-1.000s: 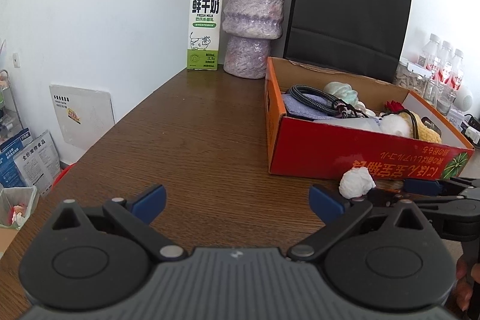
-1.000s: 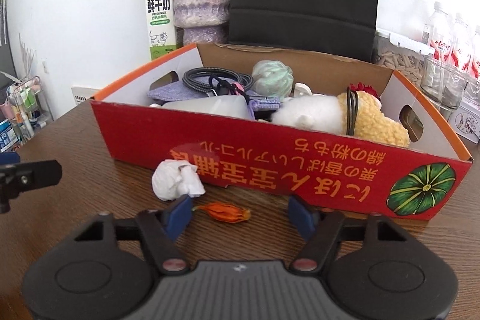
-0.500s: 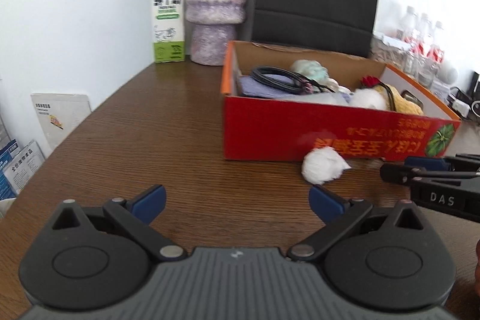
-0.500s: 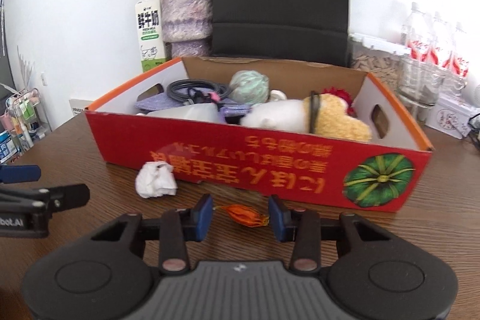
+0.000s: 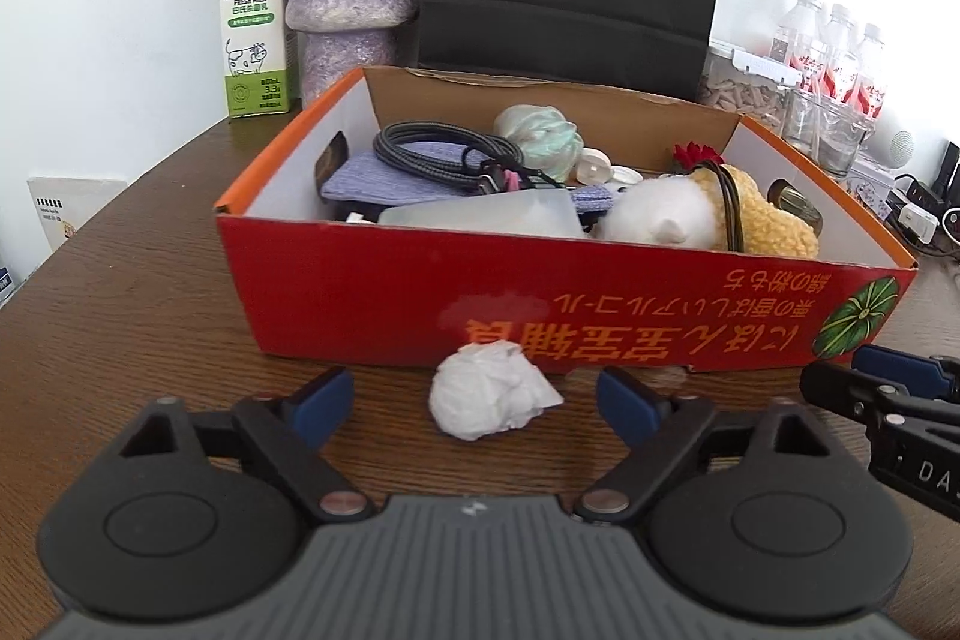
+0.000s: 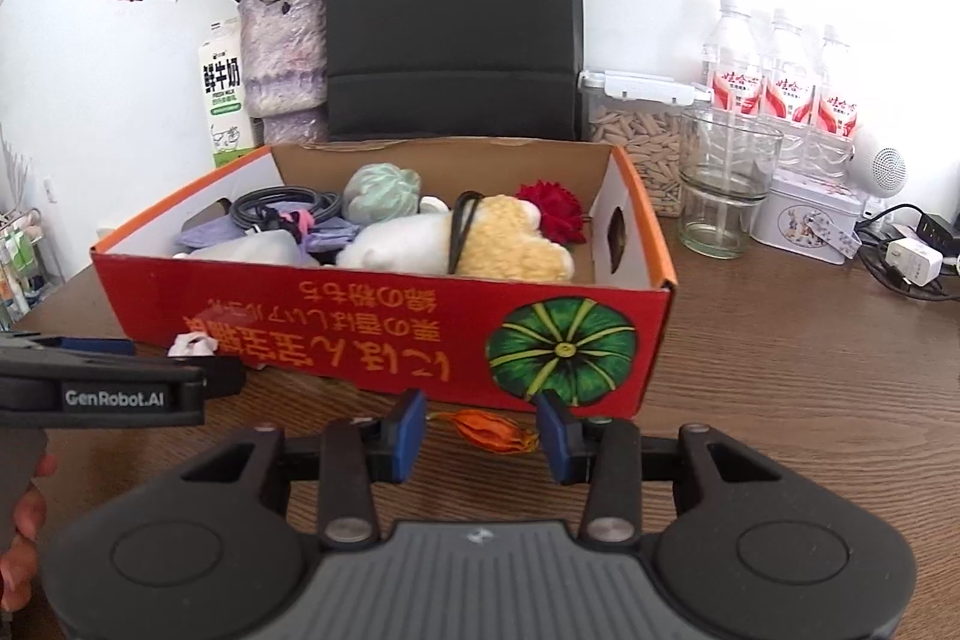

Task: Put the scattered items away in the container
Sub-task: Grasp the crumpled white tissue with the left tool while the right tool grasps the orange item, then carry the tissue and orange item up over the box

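Left gripper (image 5: 474,403) now astride the crumpled tissue (image 5: 489,397), jaws just narrowed yet clear of it, earlier over bare tabletop. Right gripper (image 6: 483,430) half shut around the orange dried flower (image 6: 489,430), pads apparently not pressing, narrower than a second ago. Both scraps on the brown wooden table (image 6: 810,370), just before the red cardboard box (image 5: 420,292). Beyond: black paper bag (image 6: 453,16), milk carton (image 5: 252,34), white wall.

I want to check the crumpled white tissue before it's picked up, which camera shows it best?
The left wrist view: the crumpled tissue lies whole and unobstructed on the table before the red box. In the right wrist view only a sliver peeks above the left tool's arm.
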`<state>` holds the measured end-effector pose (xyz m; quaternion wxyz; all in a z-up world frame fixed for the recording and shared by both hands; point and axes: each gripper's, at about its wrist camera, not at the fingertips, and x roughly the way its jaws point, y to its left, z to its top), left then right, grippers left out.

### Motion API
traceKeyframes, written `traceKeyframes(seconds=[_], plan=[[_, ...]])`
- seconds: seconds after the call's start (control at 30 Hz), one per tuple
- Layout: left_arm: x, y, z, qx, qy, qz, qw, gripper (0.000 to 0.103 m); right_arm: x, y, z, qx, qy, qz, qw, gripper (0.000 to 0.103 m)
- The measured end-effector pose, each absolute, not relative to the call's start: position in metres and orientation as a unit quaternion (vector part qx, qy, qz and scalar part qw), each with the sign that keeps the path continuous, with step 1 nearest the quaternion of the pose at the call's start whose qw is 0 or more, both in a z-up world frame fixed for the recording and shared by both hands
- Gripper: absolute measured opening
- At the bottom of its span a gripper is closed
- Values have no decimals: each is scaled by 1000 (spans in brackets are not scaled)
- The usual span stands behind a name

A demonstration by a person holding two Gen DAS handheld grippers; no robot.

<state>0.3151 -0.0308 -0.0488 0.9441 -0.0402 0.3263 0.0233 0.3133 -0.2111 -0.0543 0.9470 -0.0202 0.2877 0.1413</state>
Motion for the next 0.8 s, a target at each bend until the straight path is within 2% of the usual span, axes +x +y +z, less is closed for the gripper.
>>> traceKeyframes(seconds=[0.2, 0.33, 0.43, 0.8], plan=[[316, -31, -49, -46, 329, 10, 943, 46, 315, -214, -55, -15, 290, 144, 946, 40], [313, -30, -48, -53, 326, 4, 944, 30, 314, -212, -55, -18, 289, 145, 946, 40], [311, -29, -49, -54, 324, -2, 944, 26, 314, -212, -55, -19, 289, 145, 946, 40], [280, -22, -38, -67, 303, -25, 950, 24, 300, -209, -51, -26, 271, 153, 950, 40]])
